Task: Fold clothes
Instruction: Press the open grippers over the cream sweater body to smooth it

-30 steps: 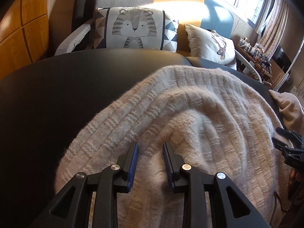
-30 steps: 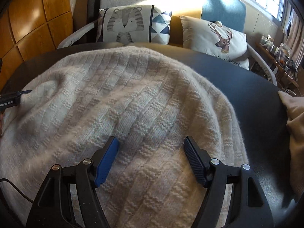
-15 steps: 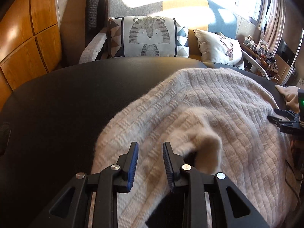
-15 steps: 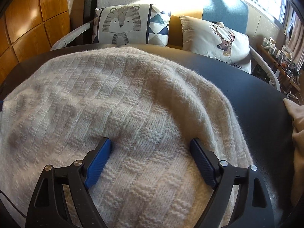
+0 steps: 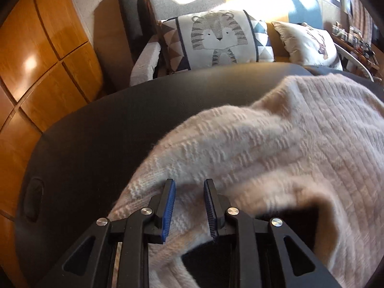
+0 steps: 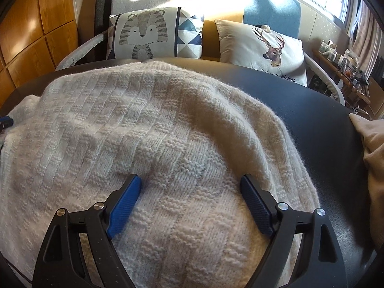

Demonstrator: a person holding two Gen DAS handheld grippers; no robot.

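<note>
Sweater (image 6: 153, 139) spread on black table (image 6: 319, 110), sofa (image 6: 216, 2) behind

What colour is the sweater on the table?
Cream, in a basket-weave knit; the sweater shows best in the right wrist view.

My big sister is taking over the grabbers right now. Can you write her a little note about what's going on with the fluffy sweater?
Left gripper: shut on the near-left edge of the cream knit sweater, lifting it so the dark table shows underneath.
Right gripper: open wide, its fingers on either side of the flat knit, gripping nothing.
The sweater is spread over the table; a beige cloth lies at the right edge.
Done: one edge picked up, first fold only begun.
Left: probably carry that edge across to the right, lay it down, smooth it, then finish folding.
</note>
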